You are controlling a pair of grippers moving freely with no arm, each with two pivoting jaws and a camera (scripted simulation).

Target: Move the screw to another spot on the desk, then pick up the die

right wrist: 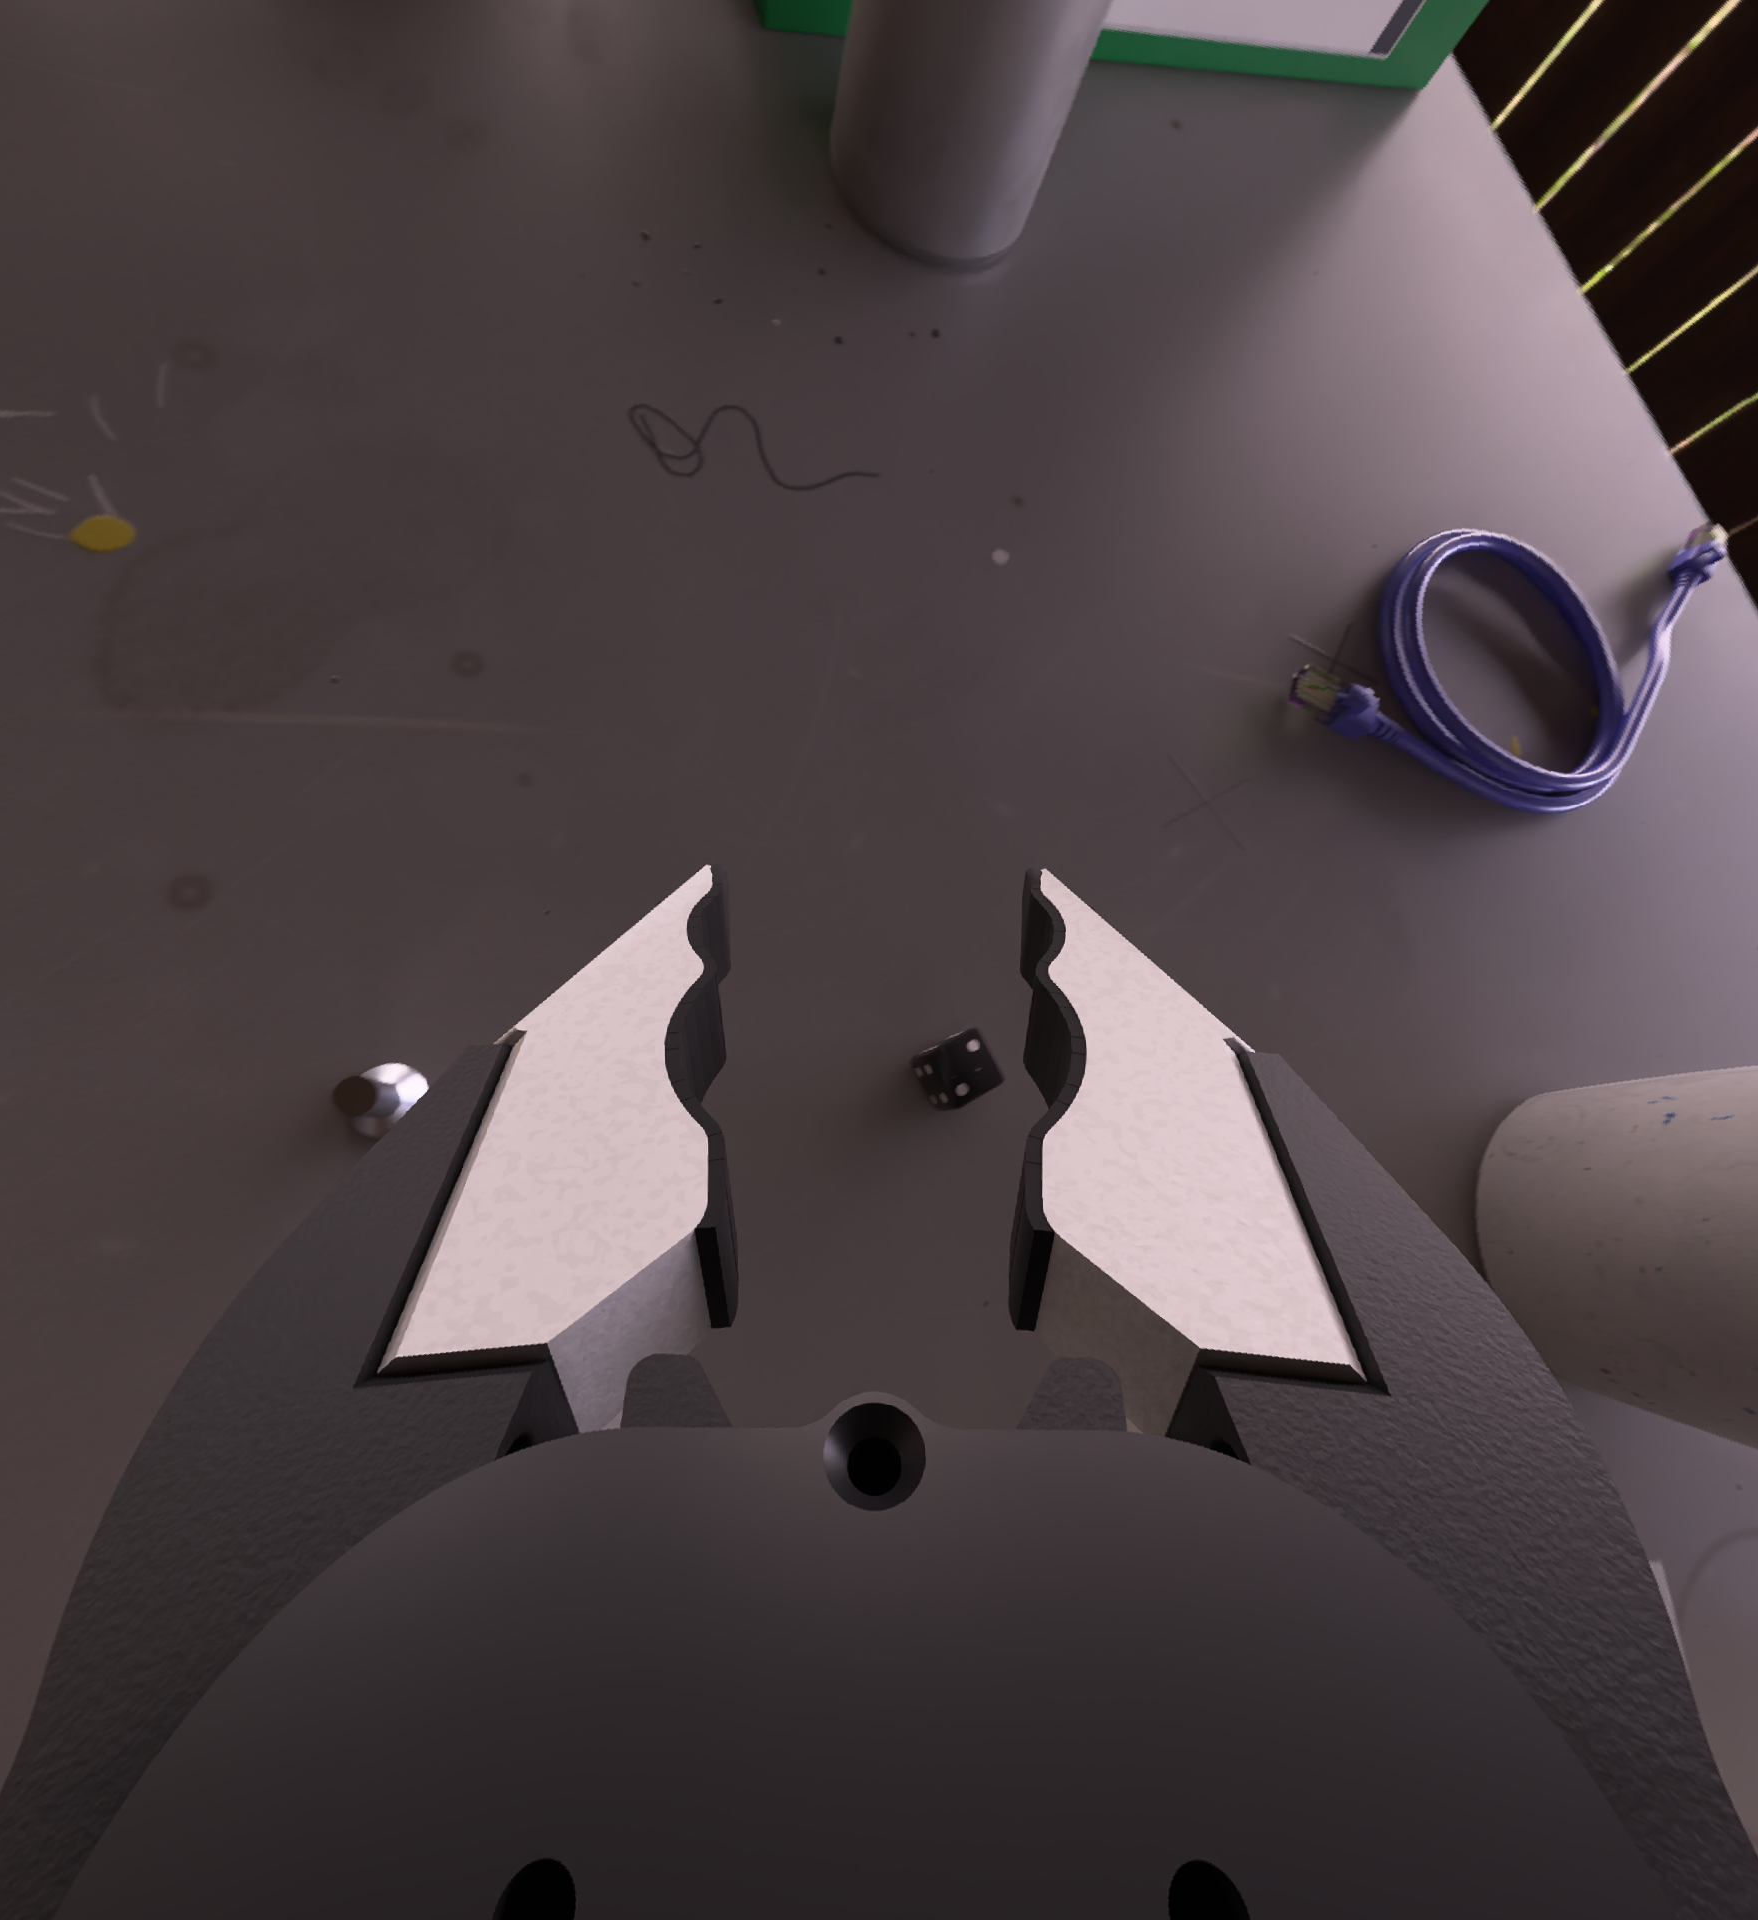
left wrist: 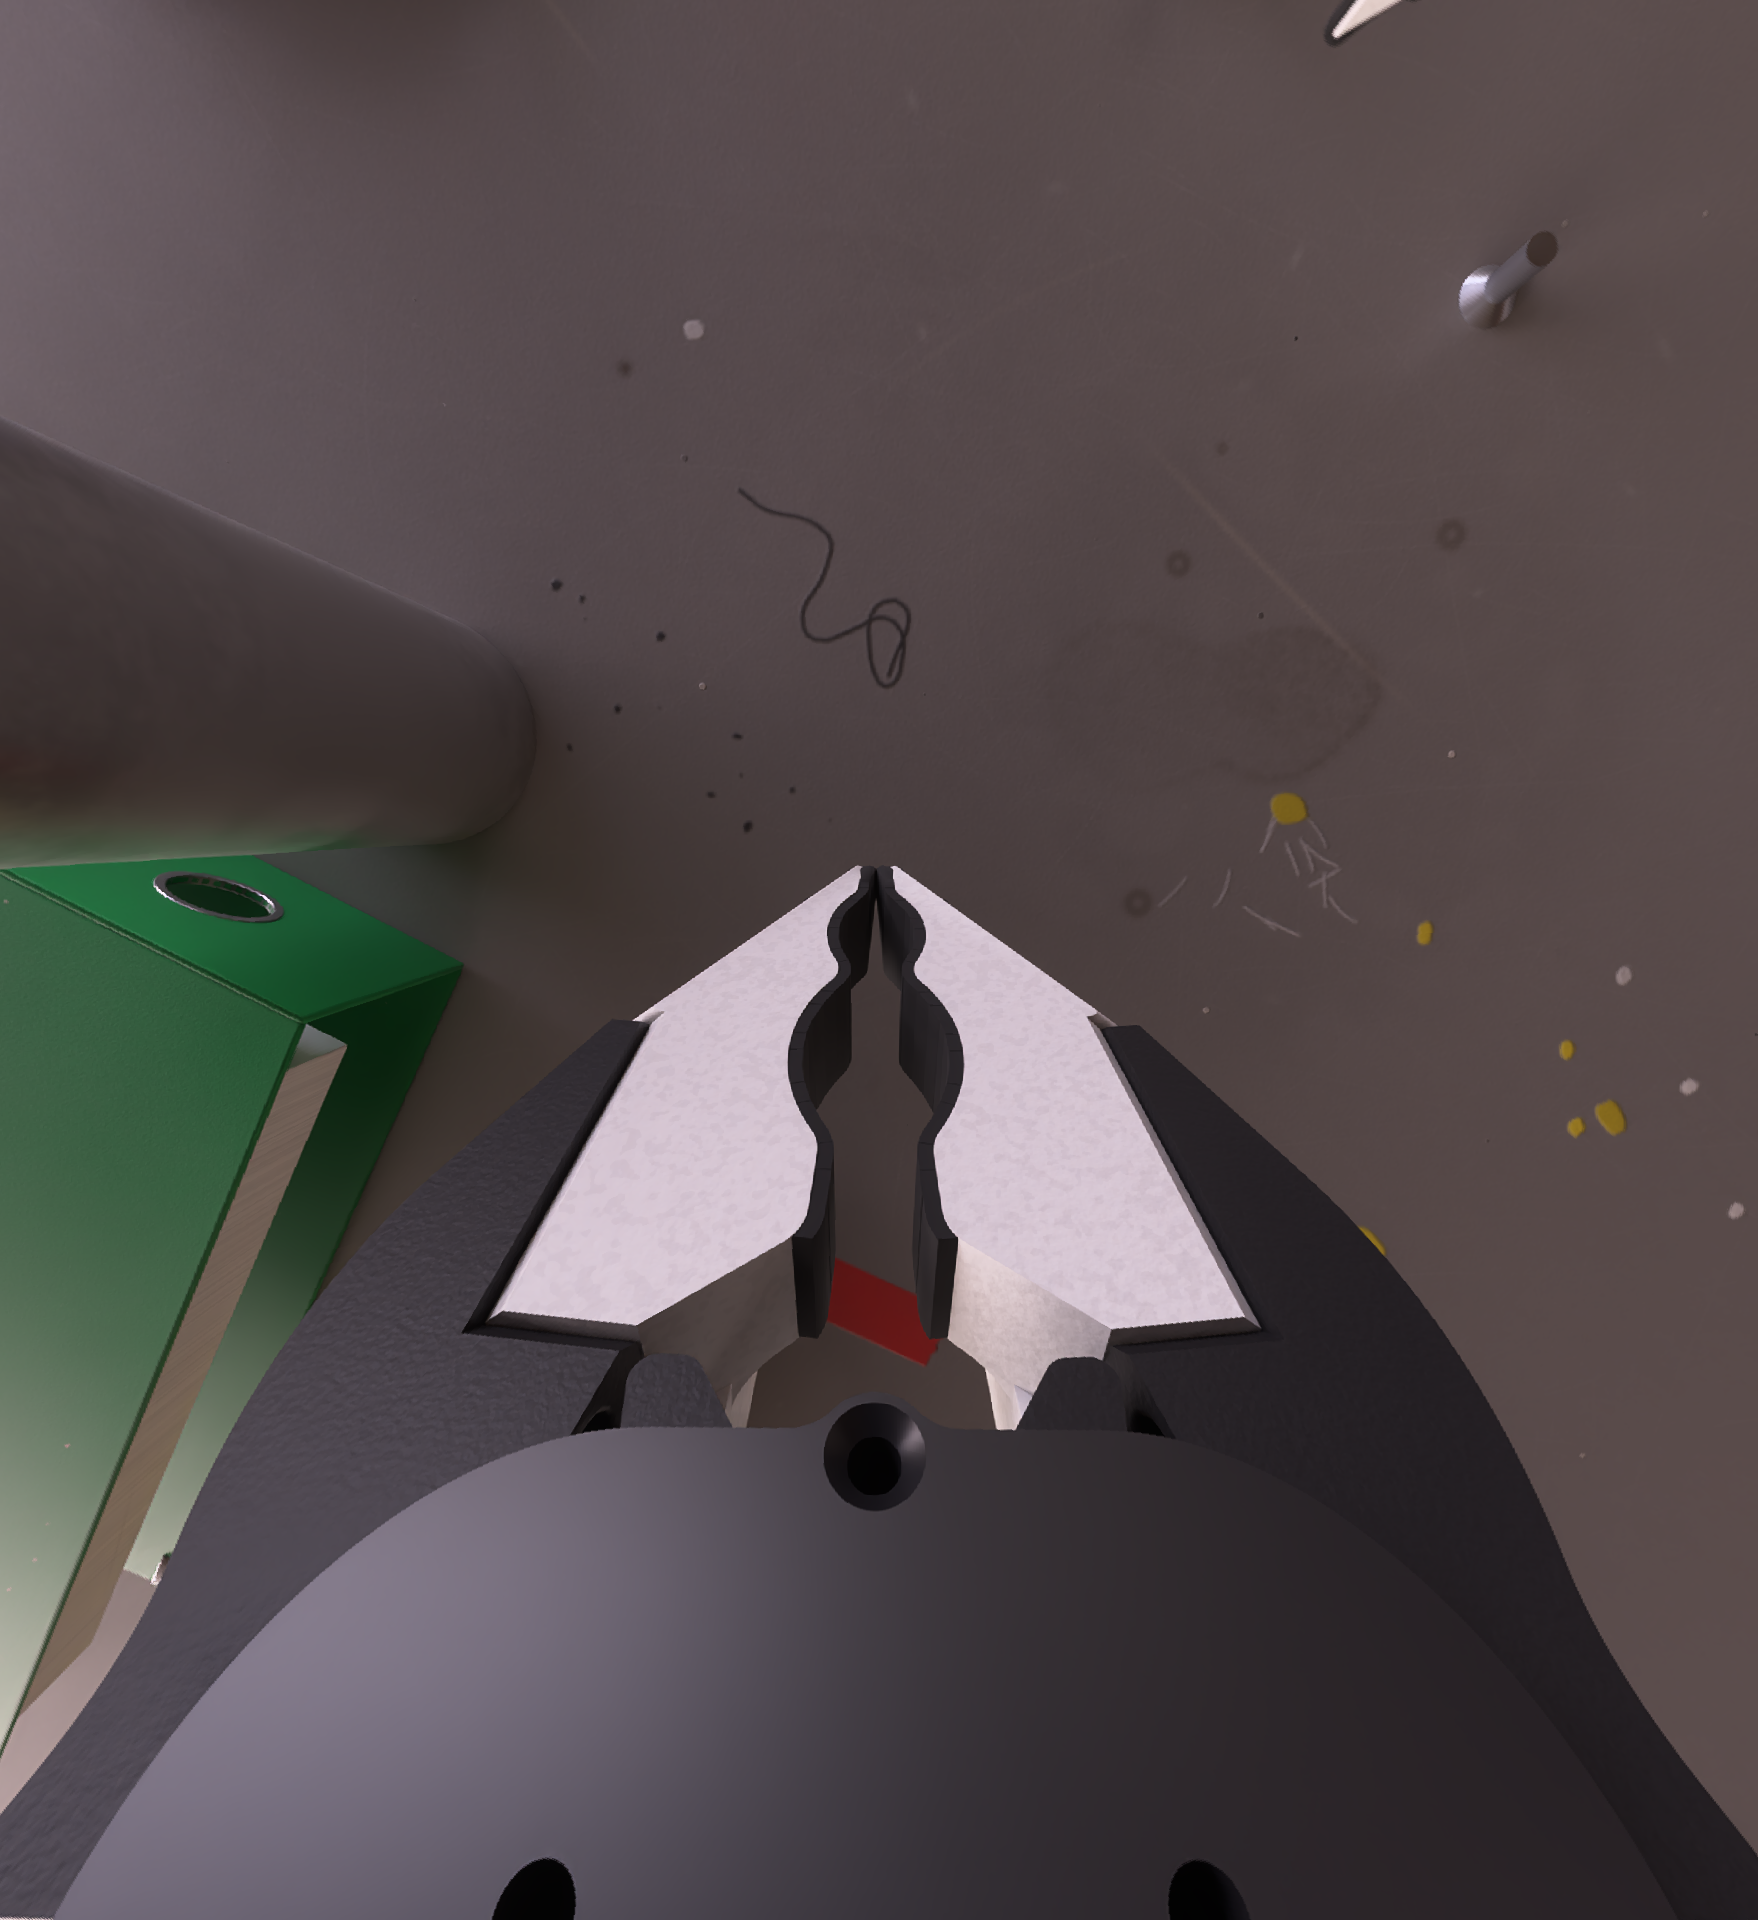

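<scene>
Grey desk [right wrist: 958, 644], marked with specks and yellow spots, bearing all items. Green binder [left wrist: 127, 1143] at the left gripper's near left, beside a grey cylinder [left wrist: 231, 675]. Left gripper [left wrist: 877, 883]: jaws closed, tips meeting, nothing between them, above bare desk. Right gripper [right wrist: 873, 883]: jaws spread wide over the desk. Coiled purple cable [right wrist: 1509, 675] lies far right, near the desk edge. Screw [right wrist: 379, 1096] (metal, lying on its side) rests just outside the right gripper's left finger. Die [right wrist: 957, 1070] (black, white pips) sits on the desk between the right gripper's fingers, nearer the right one, untouched.
</scene>
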